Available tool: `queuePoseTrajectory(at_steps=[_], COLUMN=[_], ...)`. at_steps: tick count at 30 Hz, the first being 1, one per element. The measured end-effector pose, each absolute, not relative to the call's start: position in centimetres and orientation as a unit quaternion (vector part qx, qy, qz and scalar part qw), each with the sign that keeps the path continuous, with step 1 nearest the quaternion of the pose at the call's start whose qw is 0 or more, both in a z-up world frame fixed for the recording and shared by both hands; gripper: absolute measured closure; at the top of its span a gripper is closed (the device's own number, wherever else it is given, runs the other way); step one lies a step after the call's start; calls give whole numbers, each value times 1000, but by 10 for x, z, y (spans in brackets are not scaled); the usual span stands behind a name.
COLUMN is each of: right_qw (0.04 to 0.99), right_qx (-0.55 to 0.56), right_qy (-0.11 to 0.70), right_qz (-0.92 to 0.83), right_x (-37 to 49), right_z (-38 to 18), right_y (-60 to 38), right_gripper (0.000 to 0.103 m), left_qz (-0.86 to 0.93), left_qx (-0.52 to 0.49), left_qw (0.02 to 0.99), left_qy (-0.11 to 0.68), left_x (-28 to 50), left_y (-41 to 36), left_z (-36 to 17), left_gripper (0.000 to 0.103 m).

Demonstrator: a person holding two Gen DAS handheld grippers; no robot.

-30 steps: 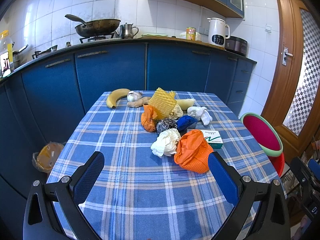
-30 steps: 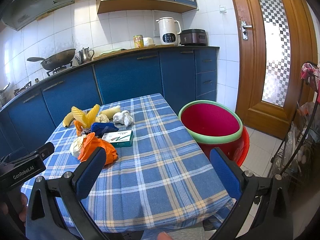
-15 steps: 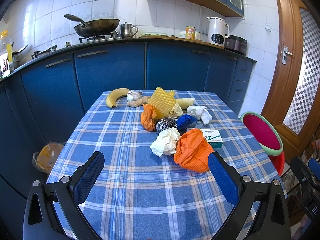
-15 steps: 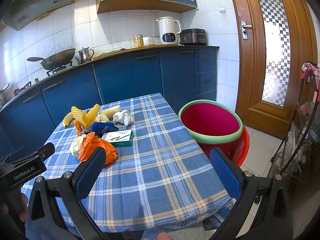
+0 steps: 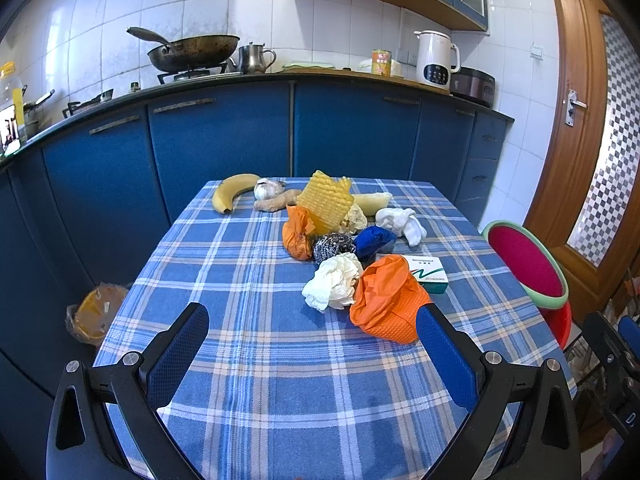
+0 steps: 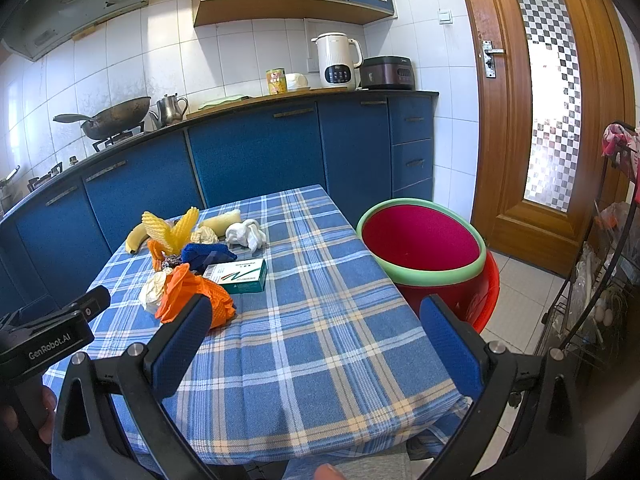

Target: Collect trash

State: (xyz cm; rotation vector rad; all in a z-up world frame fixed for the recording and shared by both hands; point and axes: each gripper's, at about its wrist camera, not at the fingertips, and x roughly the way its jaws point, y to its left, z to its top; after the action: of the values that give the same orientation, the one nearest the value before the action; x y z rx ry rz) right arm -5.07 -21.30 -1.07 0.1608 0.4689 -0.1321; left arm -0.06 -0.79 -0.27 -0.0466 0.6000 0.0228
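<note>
A heap of trash lies mid-table on the blue plaid cloth [image 5: 248, 288]: an orange bag [image 5: 388, 300], crumpled white paper [image 5: 334, 286], a green-and-white box [image 5: 428, 274], a steel scourer [image 5: 334, 245], a blue wad [image 5: 374, 240], a yellow foam net [image 5: 326, 200], a smaller orange bag [image 5: 297, 234] and white tissue [image 5: 402, 222]. A red bin with a green rim [image 6: 424, 248] stands by the table's right side. My left gripper [image 5: 312, 356] hovers open over the near cloth, short of the heap. My right gripper [image 6: 316, 344] is open too, nothing between its fingers.
A banana [image 5: 230, 192], garlic [image 5: 268, 189] and ginger [image 5: 278, 202] lie at the table's far end. Blue cabinets [image 5: 224, 148] run behind. A plastic bag [image 5: 94, 314] sits on the floor left. A wire rack [image 6: 600, 280] stands right, beside the wooden door [image 6: 532, 100].
</note>
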Motion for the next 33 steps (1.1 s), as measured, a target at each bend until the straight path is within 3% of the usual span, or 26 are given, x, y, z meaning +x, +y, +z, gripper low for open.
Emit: queuePoseTrajectory(at_steps=[33], right_qw=[943], right_qx=[75], right_qy=[321], right_qz=[-50], right_x=[47], right_z=[-37], right_y=[-215], right_gripper=[1], left_qz=[7], left_qx=[-11], left_qw=[936], left_qy=[352], left_x=[114], left_y=[10], left_z=[-6], left_gripper=[0])
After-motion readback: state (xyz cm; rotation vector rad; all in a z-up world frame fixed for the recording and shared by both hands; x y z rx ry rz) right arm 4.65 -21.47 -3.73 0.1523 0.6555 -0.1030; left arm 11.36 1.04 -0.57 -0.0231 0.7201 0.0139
